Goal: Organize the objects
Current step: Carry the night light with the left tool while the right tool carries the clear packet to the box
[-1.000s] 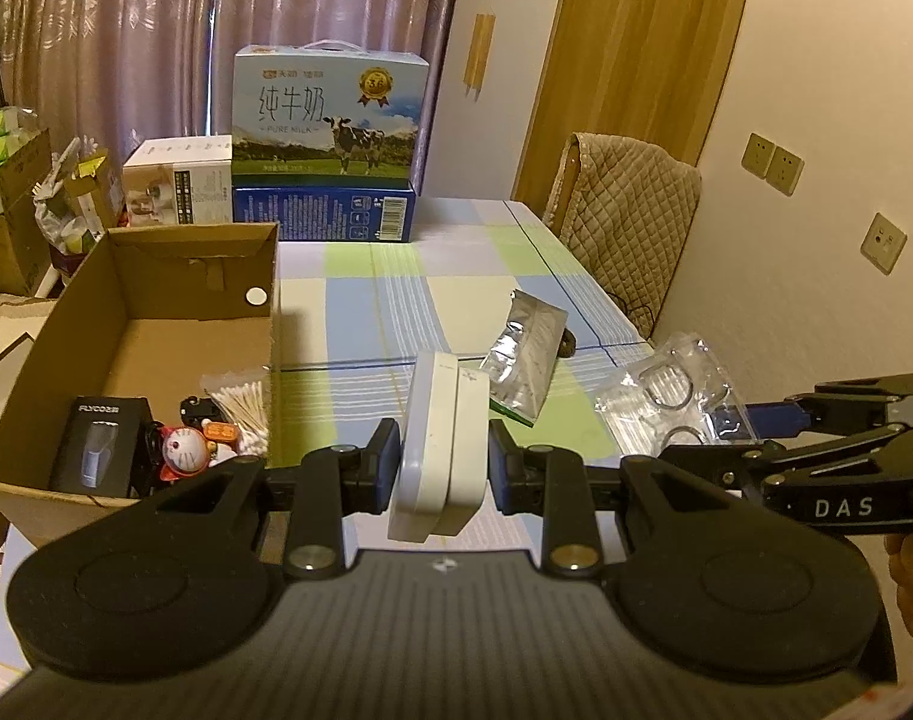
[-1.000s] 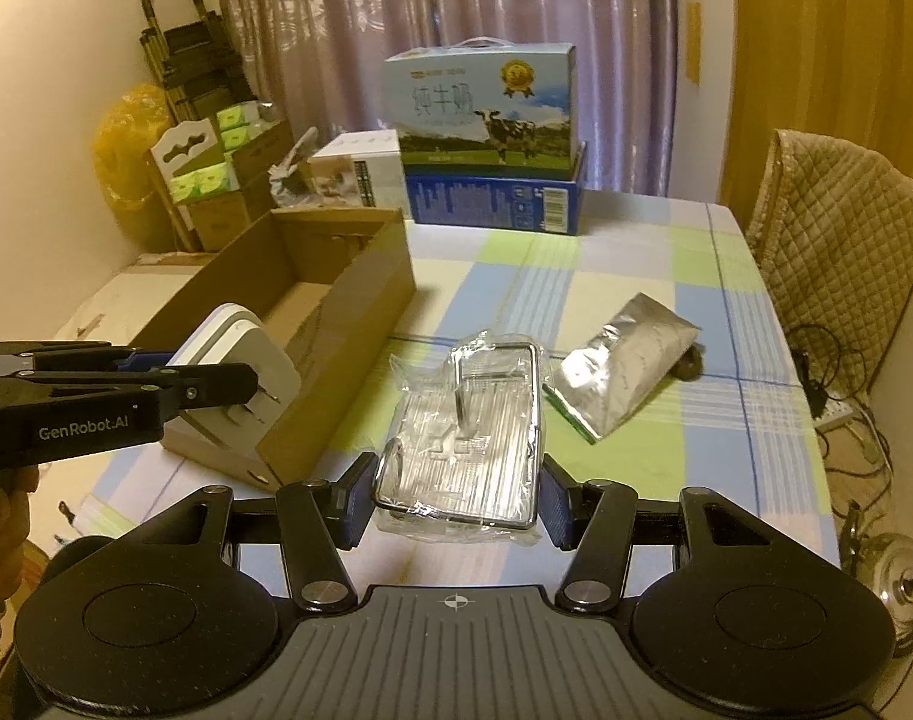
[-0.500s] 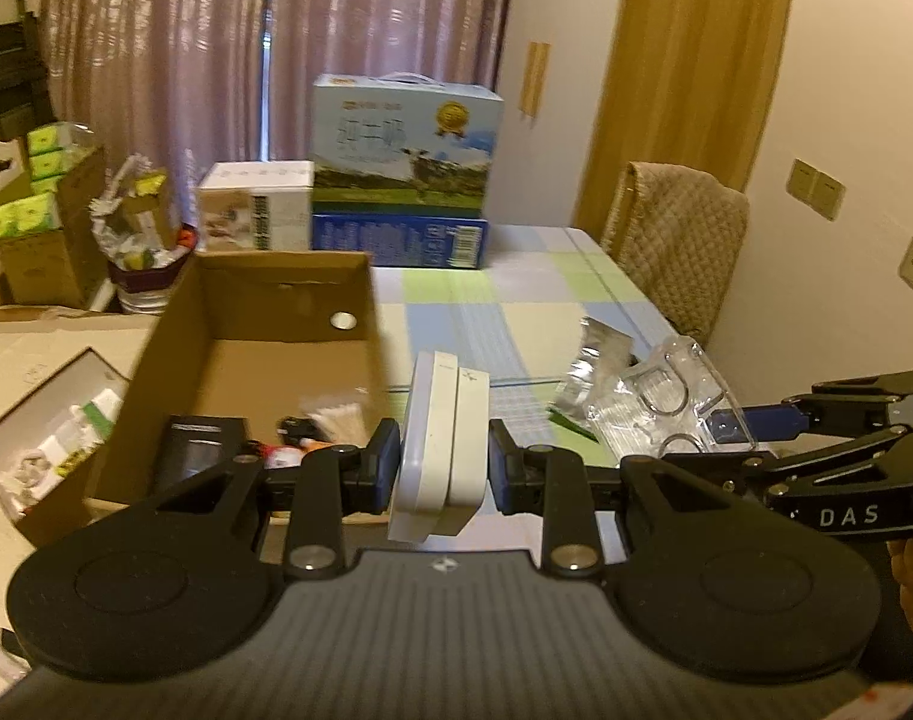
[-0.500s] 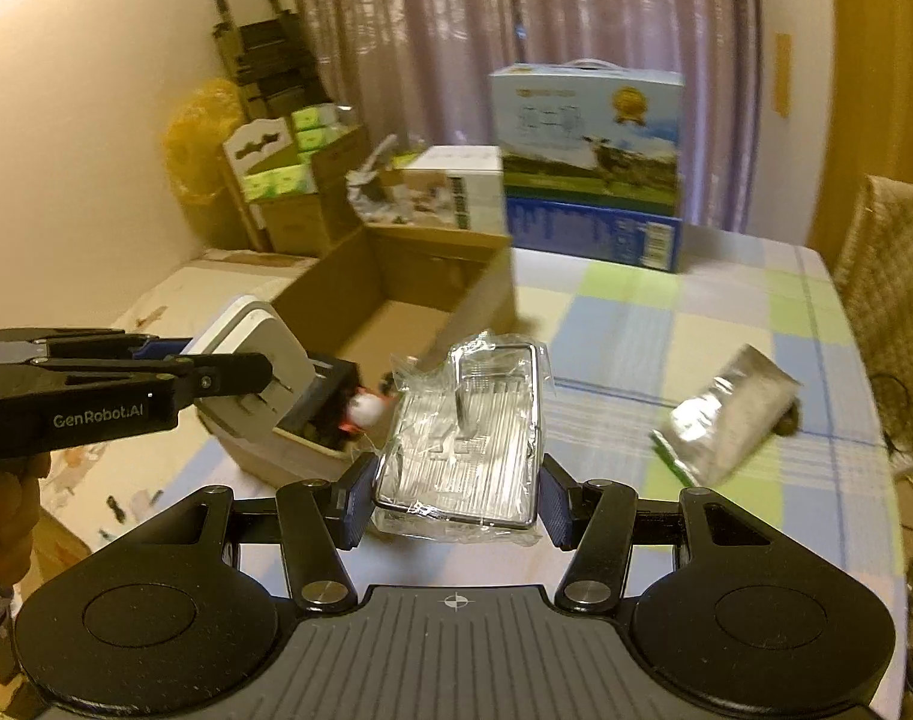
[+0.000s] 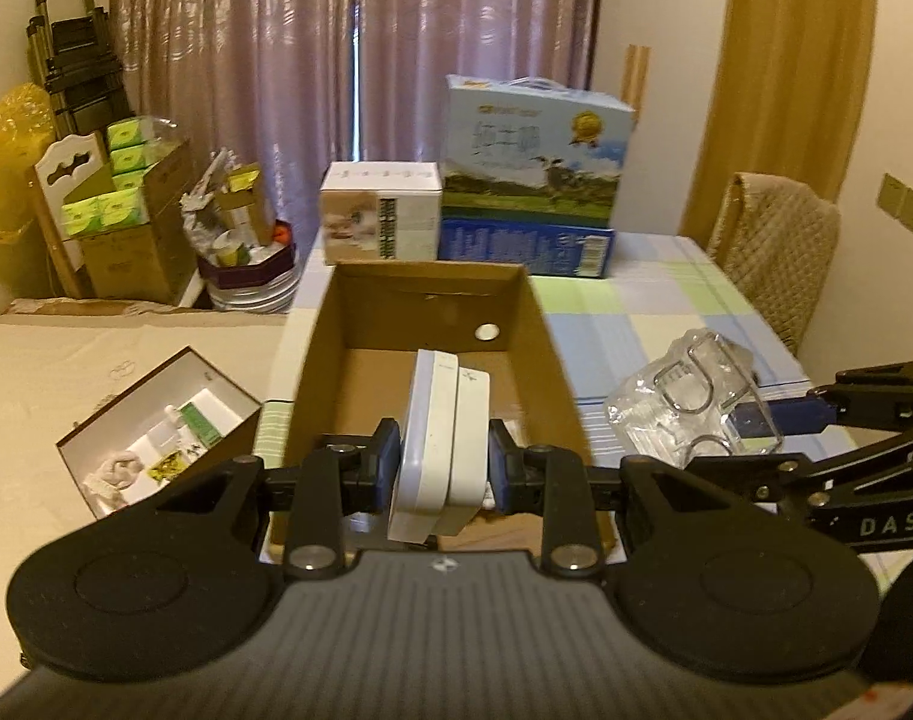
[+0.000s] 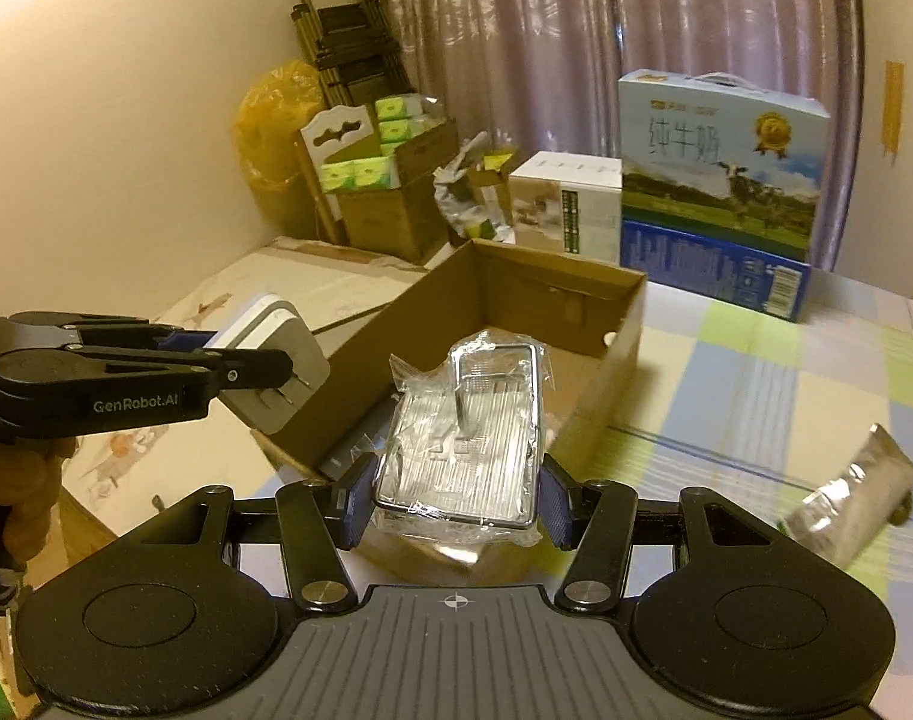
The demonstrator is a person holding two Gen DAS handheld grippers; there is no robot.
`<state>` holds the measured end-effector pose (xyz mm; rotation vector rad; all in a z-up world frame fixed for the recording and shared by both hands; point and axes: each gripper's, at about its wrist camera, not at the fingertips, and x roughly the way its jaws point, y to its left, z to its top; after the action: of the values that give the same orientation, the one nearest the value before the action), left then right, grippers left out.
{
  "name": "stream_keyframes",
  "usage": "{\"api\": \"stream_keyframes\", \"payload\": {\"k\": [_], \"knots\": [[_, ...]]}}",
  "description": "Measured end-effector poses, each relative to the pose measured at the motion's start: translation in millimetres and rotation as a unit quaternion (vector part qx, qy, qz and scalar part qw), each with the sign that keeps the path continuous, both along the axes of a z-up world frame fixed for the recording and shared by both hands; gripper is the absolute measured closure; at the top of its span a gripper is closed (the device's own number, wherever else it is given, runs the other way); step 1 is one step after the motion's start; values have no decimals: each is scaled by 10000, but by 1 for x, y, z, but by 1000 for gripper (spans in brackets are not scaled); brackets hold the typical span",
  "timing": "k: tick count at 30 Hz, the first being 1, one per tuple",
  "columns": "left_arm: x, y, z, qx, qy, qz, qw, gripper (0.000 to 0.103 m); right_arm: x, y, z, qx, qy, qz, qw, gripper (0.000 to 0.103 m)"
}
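White adapter (image 5: pixel 441 444) upright (perhaps tilted)

Milk carton (image 5: pixel 534 162) behind cardboard box (image 5: pixel 420 324) on table (image 5: pixel 654 312).

Two hand-held grippers: the left hand-held gripper (image 5: pixel 438 468) and the right hand-held gripper (image 6: pixel 456 498). One white plug adapter (image 5: pixel 441 450), one plastic-wrapped metal rack (image 6: pixel 462 450), one open cardboard box (image 5: pixel 534 324), one foil pouch (image 6: pixel 852 498), one milk carton (image 6: pixel 720 162), one quilted chair (image 5: pixel 774 252).
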<state>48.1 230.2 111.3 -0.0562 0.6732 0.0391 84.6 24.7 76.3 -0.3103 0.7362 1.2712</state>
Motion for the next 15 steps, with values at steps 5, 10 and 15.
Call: {"api": "stream_keyframes", "payload": {"k": [5,10,15], "knots": [[23,21,-14,-12,149,76,9999,78,10,26,-13,-97,86,17,9999,51],[47,31,-35,-42,342,52,9994,78,15,45,-30,-242,130,82,9996,51],[64,35,-57,-81,536,6,9985,77,20,61,-48,-369,186,110,9991,51]]}}
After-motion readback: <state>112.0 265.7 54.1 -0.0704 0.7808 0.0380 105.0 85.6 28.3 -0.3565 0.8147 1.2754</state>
